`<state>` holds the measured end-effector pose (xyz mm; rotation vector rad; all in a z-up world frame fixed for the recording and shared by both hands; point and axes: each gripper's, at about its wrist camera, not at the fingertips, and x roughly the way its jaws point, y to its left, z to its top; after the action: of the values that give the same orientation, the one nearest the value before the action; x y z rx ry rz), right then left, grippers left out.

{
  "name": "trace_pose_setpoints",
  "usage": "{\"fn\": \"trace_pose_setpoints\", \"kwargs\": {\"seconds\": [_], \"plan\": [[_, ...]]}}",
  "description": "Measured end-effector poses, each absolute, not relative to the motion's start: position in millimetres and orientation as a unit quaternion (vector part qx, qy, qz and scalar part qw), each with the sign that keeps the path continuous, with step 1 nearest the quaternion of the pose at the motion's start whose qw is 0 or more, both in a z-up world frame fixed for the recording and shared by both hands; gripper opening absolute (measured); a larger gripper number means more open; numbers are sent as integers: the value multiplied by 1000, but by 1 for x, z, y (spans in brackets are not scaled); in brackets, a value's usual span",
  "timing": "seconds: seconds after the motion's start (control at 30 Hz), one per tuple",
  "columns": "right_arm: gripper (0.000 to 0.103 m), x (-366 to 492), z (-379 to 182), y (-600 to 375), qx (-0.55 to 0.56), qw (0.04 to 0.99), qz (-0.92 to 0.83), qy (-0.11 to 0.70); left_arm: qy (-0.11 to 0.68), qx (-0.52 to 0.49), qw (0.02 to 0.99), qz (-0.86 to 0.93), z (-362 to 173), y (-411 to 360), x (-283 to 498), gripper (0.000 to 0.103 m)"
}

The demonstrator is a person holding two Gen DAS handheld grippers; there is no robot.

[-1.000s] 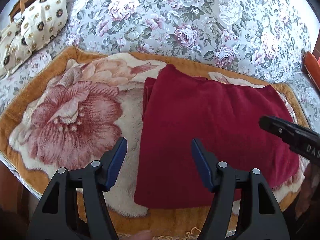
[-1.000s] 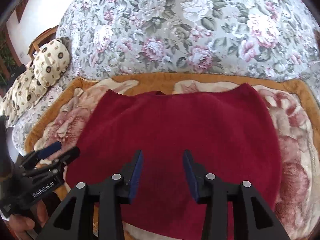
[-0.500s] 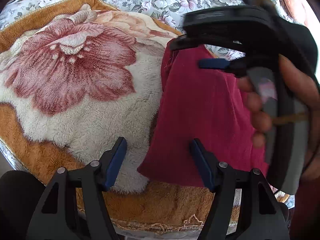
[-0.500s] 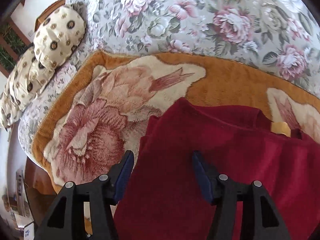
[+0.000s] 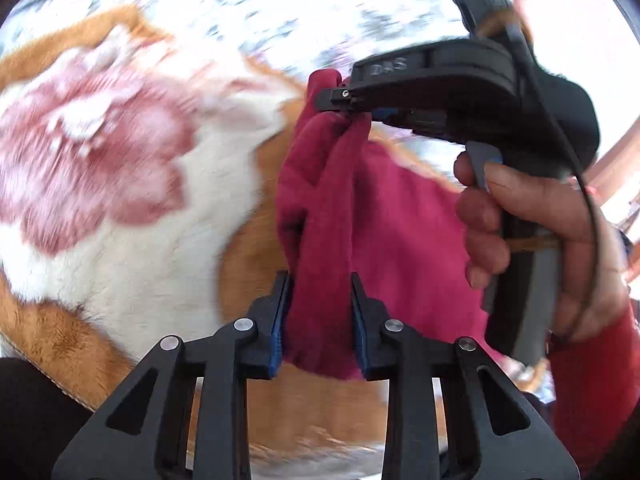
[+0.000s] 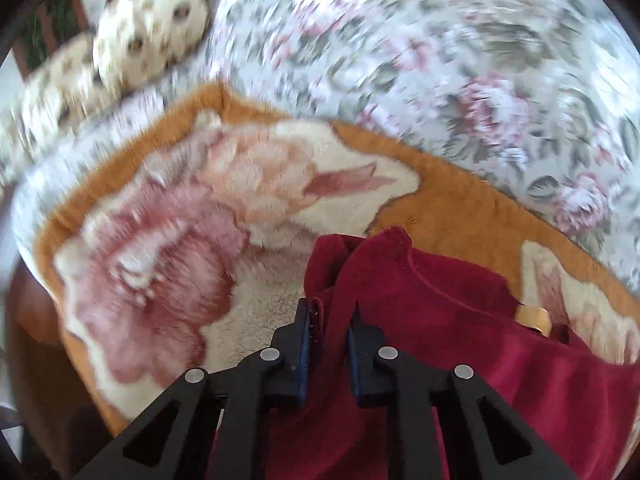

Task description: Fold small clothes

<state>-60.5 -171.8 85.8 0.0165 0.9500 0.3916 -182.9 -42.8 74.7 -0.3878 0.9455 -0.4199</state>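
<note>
The bed, covered by a grey floral bedspread (image 6: pixel 460 52), carries a plush blanket (image 6: pixel 172 264) with an orange border and a big pink rose, and on this blanket, toward its right side, lies the dark red garment (image 6: pixel 460 320). The step in hand seems to be a fold of the garment's left edge: both grippers pinch that edge and lift it from the blanket. The left gripper (image 5: pixel 320 316) is pressed onto the near corner of the edge, with cloth bunched between its 2 fingers; the right gripper (image 6: pixel 329 334) is pressed onto the far corner beside the collar. In my judgement, the next move calls for carrying both corners together across to the right edge, level and at equal speed, so the fold line stays straight. At the far left corner of the bed rests a cream pillow (image 6: pixel 152 40) with brown dots. The right hand (image 5: pixel 532 232) wears a red sleeve.
</note>
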Motion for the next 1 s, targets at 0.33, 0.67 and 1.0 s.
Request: {"fn": "trace_pose_setpoints", "kwargs": {"seconds": [0.33, 0.67, 1.0], "plan": [[14, -133, 141, -361, 93, 906, 97, 400, 426, -85, 818, -378, 123, -192, -215, 25], [29, -131, 62, -459, 261, 867, 48, 422, 416, 19, 810, -413, 147, -227, -252, 26], [52, -198, 80, -418, 241, 871, 68, 423, 462, 24, 828, -316, 100, -179, -226, 26]]}}
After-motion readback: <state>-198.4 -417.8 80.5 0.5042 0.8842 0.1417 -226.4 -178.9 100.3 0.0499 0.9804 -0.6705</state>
